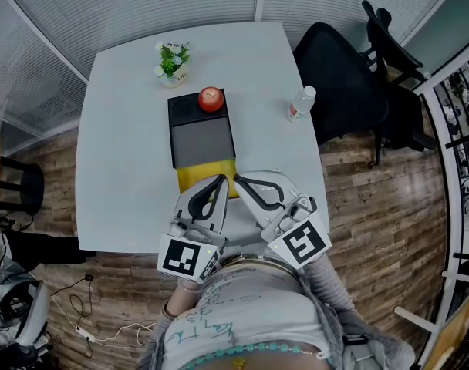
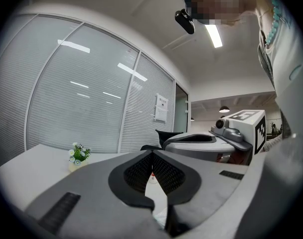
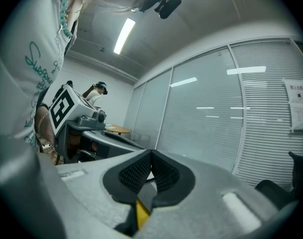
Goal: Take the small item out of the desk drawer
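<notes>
Left tongs (image 1: 217,182) and right tongs (image 1: 241,180) are hovering pressed together and empty above the yellow drawer (image 1: 194,177), apparently pulled open; no item is coming out yet.

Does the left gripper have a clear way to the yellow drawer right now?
Likely yes: the left gripper hangs right at the yellow drawer, nothing between them, though its jaws are shut and must open first.
</notes>
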